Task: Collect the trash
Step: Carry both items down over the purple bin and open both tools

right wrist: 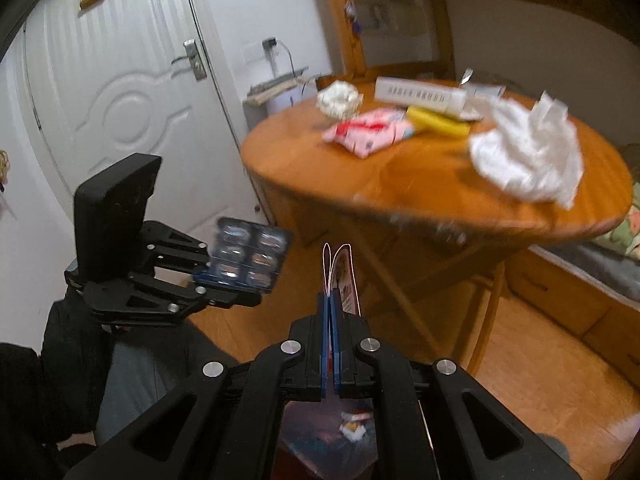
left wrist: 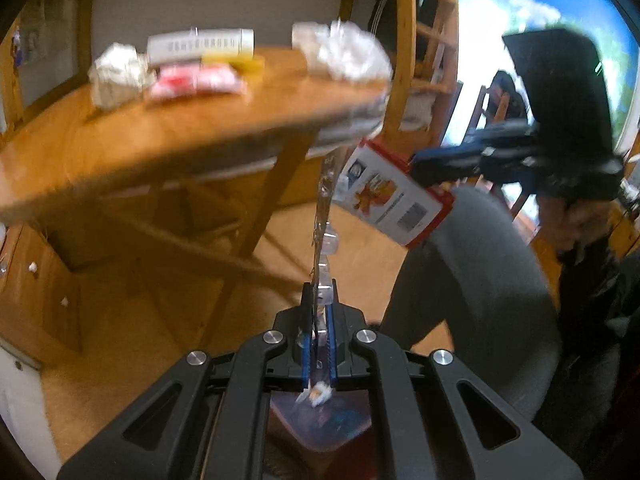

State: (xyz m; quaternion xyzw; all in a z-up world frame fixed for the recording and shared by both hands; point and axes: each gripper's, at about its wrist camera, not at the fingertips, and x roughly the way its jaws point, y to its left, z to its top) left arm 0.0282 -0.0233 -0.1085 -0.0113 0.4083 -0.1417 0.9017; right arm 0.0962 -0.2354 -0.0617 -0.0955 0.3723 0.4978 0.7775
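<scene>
left gripper [left wrist: 320,320] clamps blister pack [left wrist: 325,236]; right gripper [right wrist: 331,308] clamps flat carton [right wrist: 347,280]; both over bag [right wrist: 332,436], prob for drop

Left gripper [left wrist: 319,344] and right gripper [right wrist: 330,332], both clamped, angled downward.

Motion blurs the tabletop [left wrist: 168,136] litter beyond the left gripper [left wrist: 319,320]; print on its white box [left wrist: 200,45] is unreadable.
</scene>
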